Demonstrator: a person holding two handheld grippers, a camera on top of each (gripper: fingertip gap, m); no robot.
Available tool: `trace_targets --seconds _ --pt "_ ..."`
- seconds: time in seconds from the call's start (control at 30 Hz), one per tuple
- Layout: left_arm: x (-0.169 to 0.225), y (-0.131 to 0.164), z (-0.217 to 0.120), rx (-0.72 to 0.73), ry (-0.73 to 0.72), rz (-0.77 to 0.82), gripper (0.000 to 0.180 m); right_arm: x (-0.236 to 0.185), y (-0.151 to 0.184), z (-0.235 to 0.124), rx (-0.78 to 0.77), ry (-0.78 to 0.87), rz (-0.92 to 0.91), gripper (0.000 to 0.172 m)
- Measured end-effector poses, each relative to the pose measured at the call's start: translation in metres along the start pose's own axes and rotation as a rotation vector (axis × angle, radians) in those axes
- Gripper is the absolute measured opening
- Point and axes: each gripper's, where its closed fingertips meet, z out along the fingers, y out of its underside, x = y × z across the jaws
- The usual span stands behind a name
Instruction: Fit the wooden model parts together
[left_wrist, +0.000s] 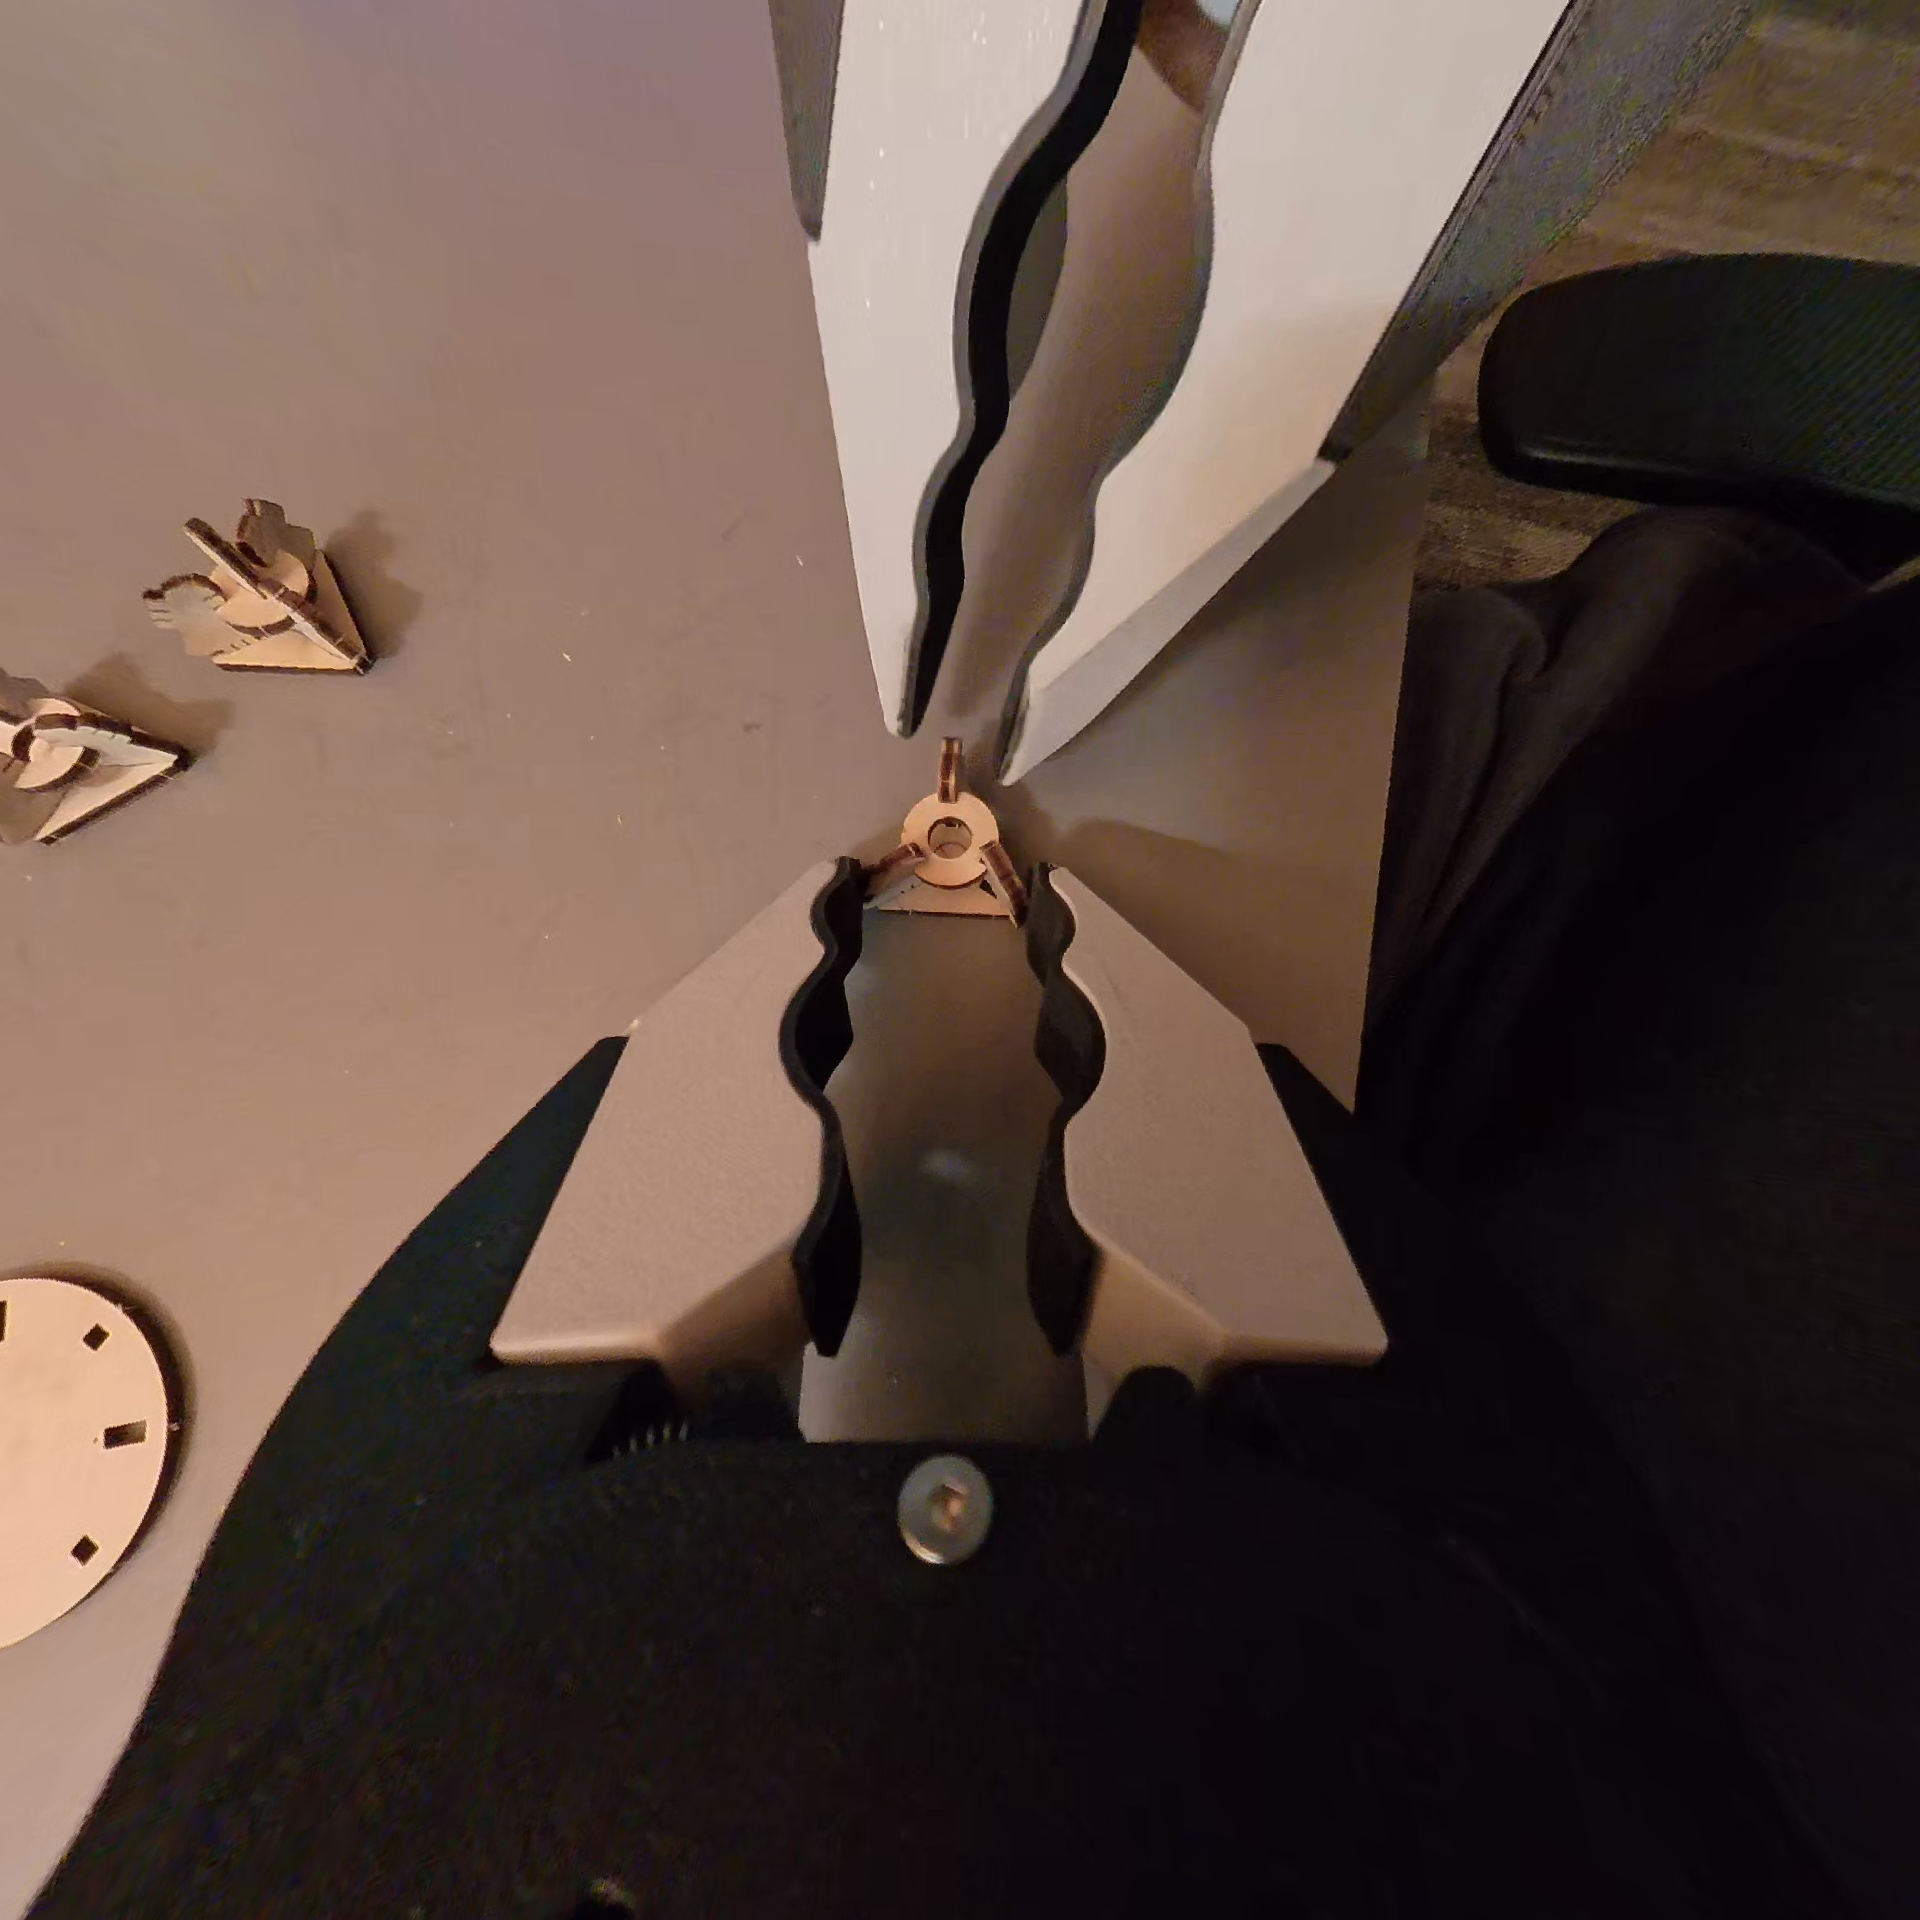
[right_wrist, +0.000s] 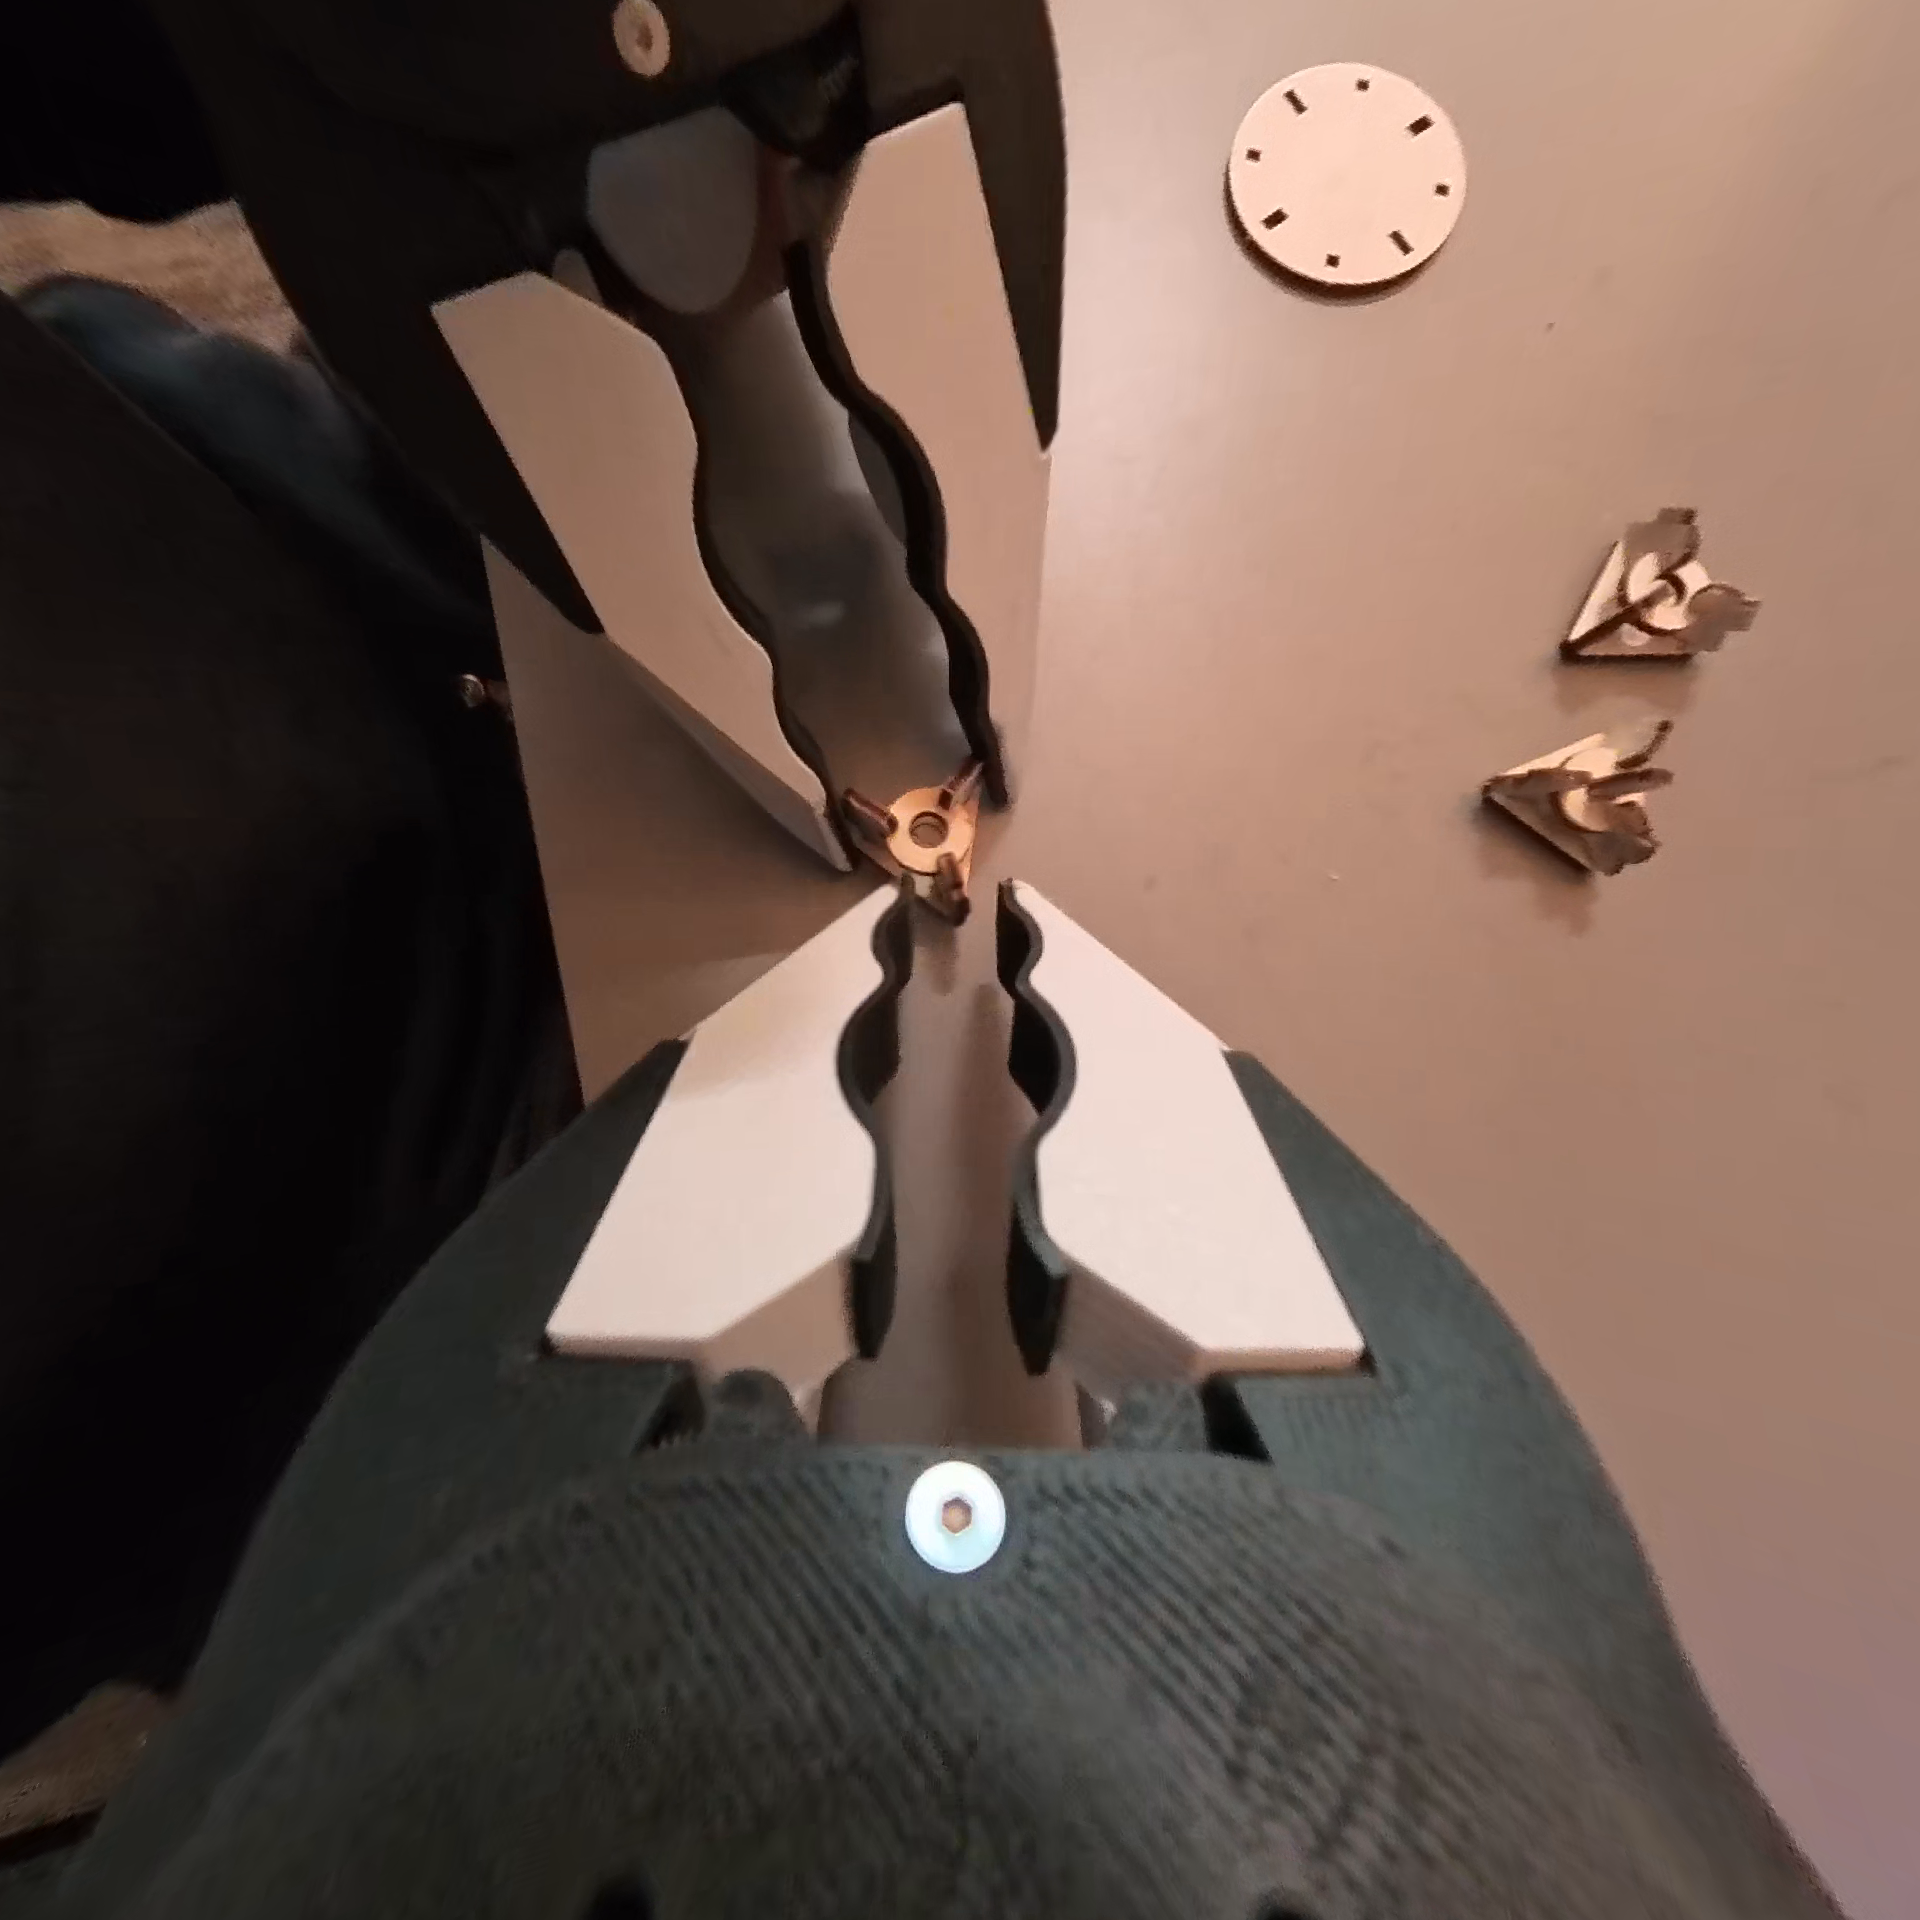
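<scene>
Counting what lies on my counter (left_wrist: 520, 312)

I see three small triangular wooden pieces: one (left_wrist: 943, 868) between my two claws, a second (left_wrist: 272, 597) and a third (left_wrist: 62, 758) off to the side. One round wooden disc (left_wrist: 73, 1449) with slots. Two claws, my left claw (left_wrist: 943, 883) and my right claw (right_wrist: 956, 904). One black chair (left_wrist: 1704, 395).

You're working over a plain grey desk (left_wrist: 468, 312) under warm, dim light. At two o'clock, past its edge, sits a black chair (left_wrist: 1704, 384) on mottled grey carpet (left_wrist: 1787, 135).
</scene>
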Motion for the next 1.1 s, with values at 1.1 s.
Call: trace_targets --seconds 1.1 --pt "-0.001 -0.002 -0.023 0.147 -0.090 -0.322 0.017 -0.001 0.001 0.004 -0.094 0.010 0.077 0.001"
